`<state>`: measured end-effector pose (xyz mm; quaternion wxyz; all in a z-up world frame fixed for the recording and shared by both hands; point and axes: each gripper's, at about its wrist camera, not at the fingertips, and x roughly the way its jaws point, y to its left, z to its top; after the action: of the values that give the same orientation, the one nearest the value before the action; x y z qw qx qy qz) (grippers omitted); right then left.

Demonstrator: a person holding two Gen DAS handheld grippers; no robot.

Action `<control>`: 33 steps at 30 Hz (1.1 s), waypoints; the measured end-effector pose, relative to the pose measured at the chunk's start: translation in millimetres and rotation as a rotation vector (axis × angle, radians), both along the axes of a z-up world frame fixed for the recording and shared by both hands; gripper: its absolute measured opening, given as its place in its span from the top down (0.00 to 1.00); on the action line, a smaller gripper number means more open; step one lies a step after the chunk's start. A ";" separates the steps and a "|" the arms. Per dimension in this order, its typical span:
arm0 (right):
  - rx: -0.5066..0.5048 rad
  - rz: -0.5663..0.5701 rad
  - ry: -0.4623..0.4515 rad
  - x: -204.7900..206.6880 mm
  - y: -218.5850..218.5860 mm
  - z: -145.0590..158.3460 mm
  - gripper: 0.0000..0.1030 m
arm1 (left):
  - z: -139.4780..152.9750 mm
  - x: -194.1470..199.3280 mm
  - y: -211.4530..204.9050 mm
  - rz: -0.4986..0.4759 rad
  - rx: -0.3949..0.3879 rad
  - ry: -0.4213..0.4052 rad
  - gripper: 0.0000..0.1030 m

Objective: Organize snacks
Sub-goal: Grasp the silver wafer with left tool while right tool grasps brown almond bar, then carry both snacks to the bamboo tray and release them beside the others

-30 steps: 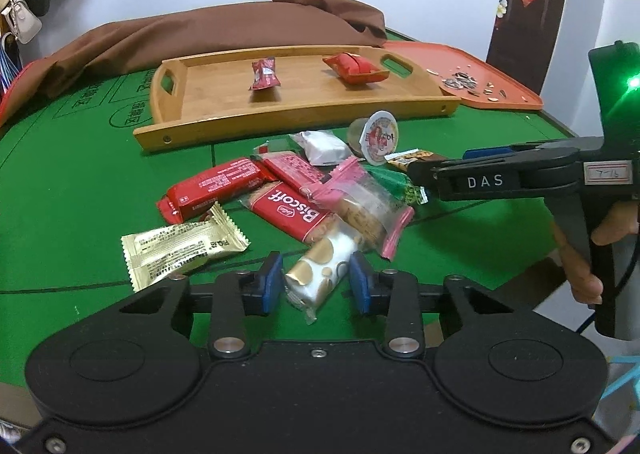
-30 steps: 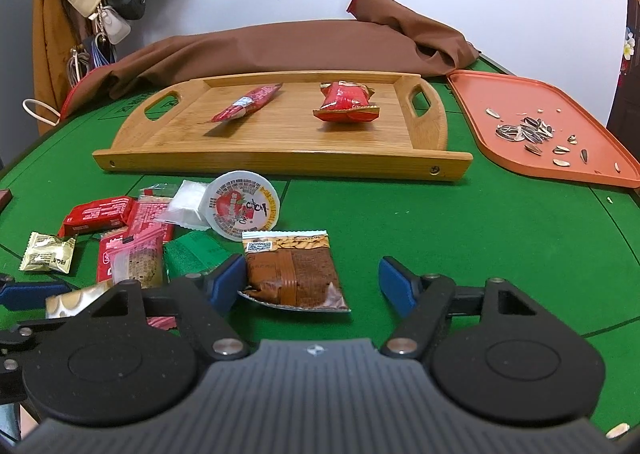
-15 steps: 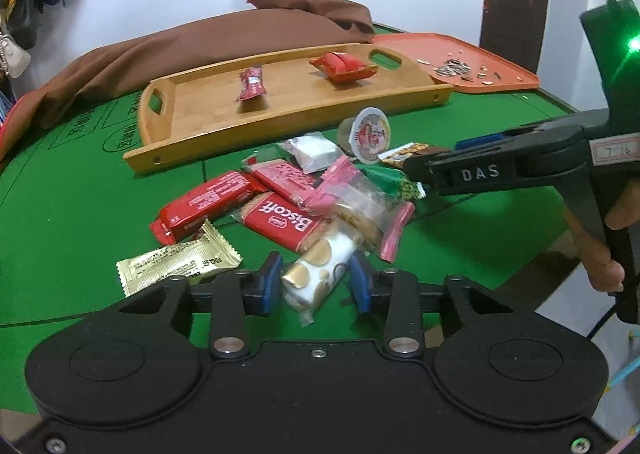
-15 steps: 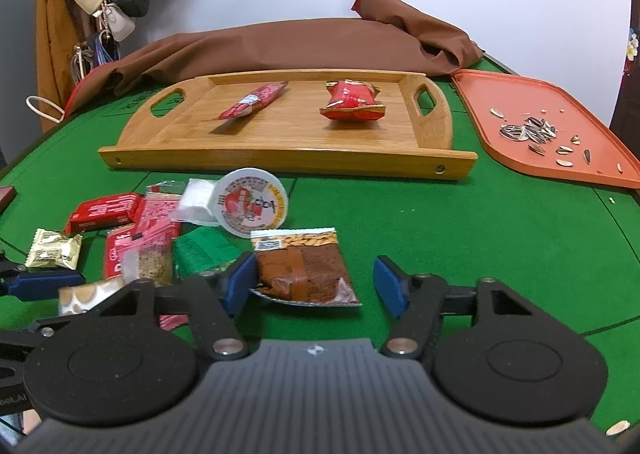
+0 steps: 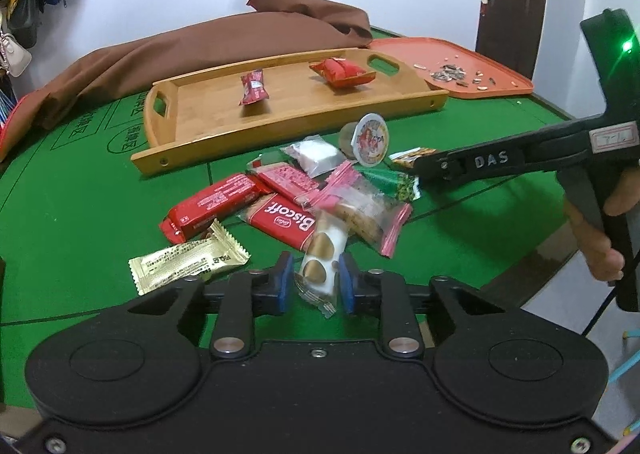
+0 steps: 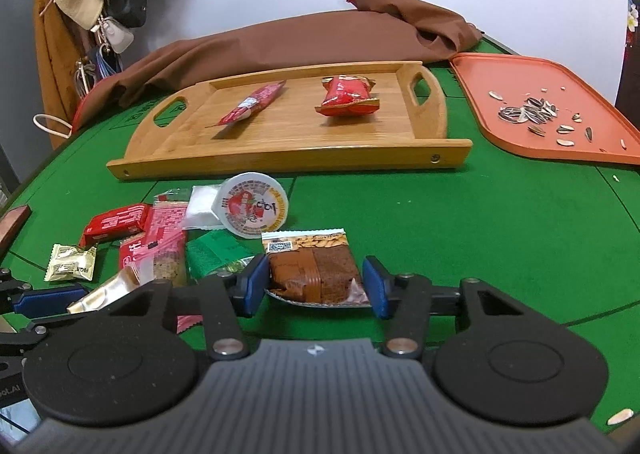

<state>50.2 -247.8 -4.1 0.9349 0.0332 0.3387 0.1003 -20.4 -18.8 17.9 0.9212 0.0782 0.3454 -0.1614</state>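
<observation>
Brown cake: the brown almond cake slice in a clear wrapper (image 6: pixel 314 272) lies low in the centre of the right wrist view, between the blue pads of our right gripper (image 6: pixel 316 286). The jaws have just been closing around it. The left pad seems to touch the wrapper, but a small gap shows at the right pad, so we judge it not yet clamped.

Gold snack: the white-and-gold wrapped snack bar (image 5: pixel 320 258) is in the lower centre of the left wrist view. Our left gripper (image 5: pixel 314 284) is clenched on its near end; we think this is for lifting it out of the pile.

Pile: the other snacks lie together in the middle of the left wrist view: a red Biscoff packet (image 5: pixel 286 223), a gold foil packet (image 5: pixel 188 264), a round jelly cup with a printed lid (image 5: pixel 370 139). They touch and overlap, so we take the outer ones first.

Tray: the long wooden tray with cut handles (image 6: pixel 280 157) is in the upper middle, well apart from the pile. It holds a red stick packet (image 6: pixel 252 107) and a red crinkled bag (image 6: pixel 348 97); we judge it is the goal.

Surface: a green felt table (image 6: pixel 460 221) with printed lines.

Room: a brown cloth (image 6: pixel 280 41) is bunched behind the tray, an orange plastic tray with sunflower seeds (image 6: pixel 500 69) at the upper right, bags hanging at the upper left, a white wall.
</observation>
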 end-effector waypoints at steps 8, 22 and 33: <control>-0.023 -0.025 -0.013 -2.0 -4.1 1.3 0.46 | -1.0 4.6 -4.0 0.005 0.013 -0.032 0.61; -0.107 -0.005 -0.032 -1.1 6.1 -4.2 0.36 | -2.4 13.8 -6.0 -0.011 -0.043 0.005 0.81; -0.070 -0.001 -0.016 2.7 4.2 2.8 0.54 | 25.1 36.7 20.0 0.051 -0.131 -0.012 0.82</control>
<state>52.9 -243.6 -1.3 0.9382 -0.0001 0.3345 0.0883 16.3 1.2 43.0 0.9302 0.0101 0.3304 -0.1596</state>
